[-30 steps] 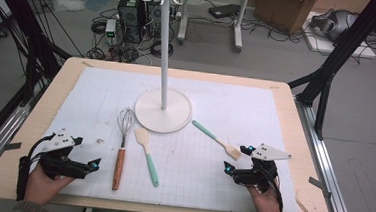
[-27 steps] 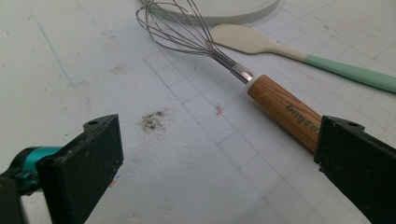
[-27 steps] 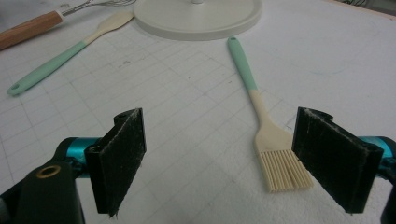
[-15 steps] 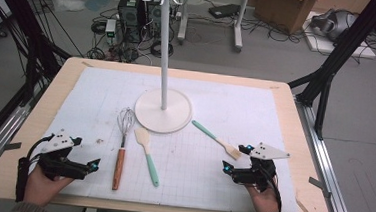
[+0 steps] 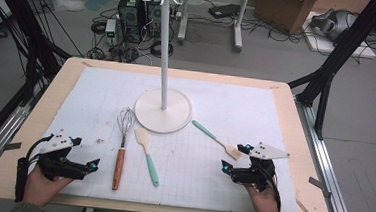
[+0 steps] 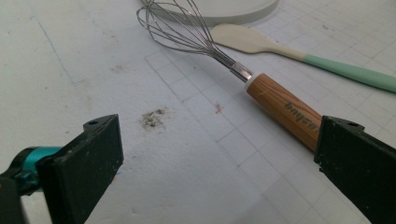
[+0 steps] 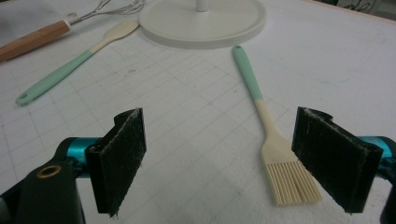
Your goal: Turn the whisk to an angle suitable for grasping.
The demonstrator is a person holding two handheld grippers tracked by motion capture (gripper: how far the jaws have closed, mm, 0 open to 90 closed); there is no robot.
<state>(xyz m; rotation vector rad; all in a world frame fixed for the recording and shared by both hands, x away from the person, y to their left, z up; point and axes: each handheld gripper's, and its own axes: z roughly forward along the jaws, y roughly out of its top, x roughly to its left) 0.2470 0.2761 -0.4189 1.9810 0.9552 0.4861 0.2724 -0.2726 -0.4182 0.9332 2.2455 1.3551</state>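
Nearest the stand base (image 5: pixel 163 111): right gripper (image 7: pixel 219 158), jaws wide, empty, brush (image 7: pixel 268 133) by its right jaw, handle toward base. Left gripper (image 6: pixel 219 154) likewise open, empty, beside whisk (image 6: pixel 261 91).

— Any writing to read here?

— One spot: the wood-grain handle of the wire whisk (image 6: pixel 285 108) carries a small dark printed word, running along the handle.

— What does it say?

— It lies upside down in the left gripper view and half under the black jaw; the letters are too small to make out.

— Anything else?

— No other text is legible.
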